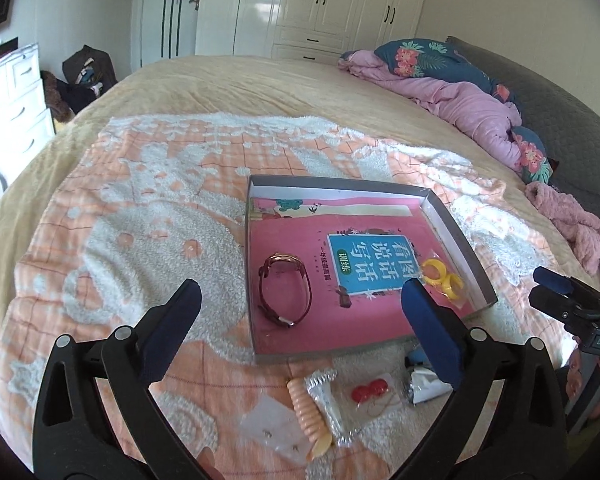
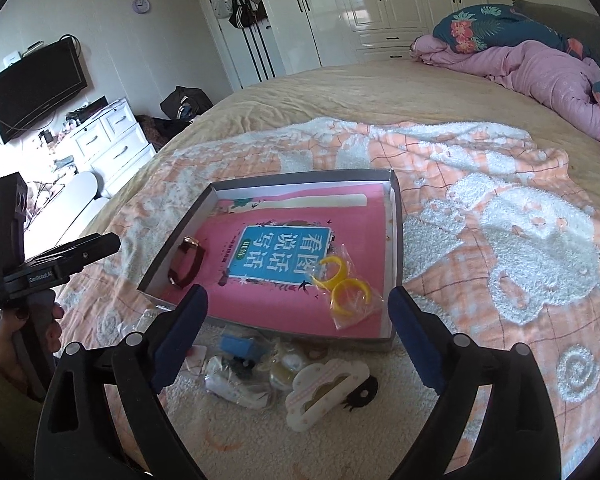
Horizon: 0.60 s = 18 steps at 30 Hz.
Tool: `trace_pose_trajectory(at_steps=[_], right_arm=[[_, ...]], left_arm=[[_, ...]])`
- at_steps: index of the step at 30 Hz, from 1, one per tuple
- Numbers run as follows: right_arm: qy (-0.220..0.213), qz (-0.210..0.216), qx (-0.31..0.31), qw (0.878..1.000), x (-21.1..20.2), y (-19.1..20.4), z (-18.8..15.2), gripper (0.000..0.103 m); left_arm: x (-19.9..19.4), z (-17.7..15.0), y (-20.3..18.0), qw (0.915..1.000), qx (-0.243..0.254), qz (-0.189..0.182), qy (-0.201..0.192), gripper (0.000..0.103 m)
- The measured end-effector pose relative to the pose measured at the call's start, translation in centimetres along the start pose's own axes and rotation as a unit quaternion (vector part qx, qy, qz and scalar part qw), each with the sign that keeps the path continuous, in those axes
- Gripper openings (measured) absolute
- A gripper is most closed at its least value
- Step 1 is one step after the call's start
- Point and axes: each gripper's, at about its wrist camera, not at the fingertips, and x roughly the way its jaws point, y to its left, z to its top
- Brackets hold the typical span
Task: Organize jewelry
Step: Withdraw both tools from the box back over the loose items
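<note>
A shallow grey box (image 1: 464,240) (image 2: 396,240) lined with a pink book lies on the blanket. In it are a dark red watch (image 1: 286,290) (image 2: 186,266) and a bag of yellow rings (image 1: 444,276) (image 2: 346,290). In front of the box lie a peach spiral hair tie (image 1: 308,412), a bag with red beads (image 1: 368,394), a clear earring bag (image 1: 274,432), a cloud-shaped hair clip (image 2: 326,392) and several small bagged pieces (image 2: 240,376). My left gripper (image 1: 300,300) is open and empty above the box's front edge. My right gripper (image 2: 298,304) is open and empty over the loose pieces.
The orange and white blanket (image 1: 148,216) covers a beige bed. A pink quilt and floral pillows (image 1: 460,92) lie at the far right. White drawers (image 2: 108,136) and a TV (image 2: 36,88) stand to the left, and wardrobes (image 1: 320,4) behind.
</note>
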Motion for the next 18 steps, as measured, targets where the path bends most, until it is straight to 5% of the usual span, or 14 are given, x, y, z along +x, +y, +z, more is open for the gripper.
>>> trace_pose_trajectory(at_steps=[18], right_arm=[[-0.011,0.006,-0.025,1.0,-3.9,2.3,-1.7,0.095]], left_arm=[[-3.0,-3.7,-1.8,0.9996,0.027,0.002,0.01,0.094]])
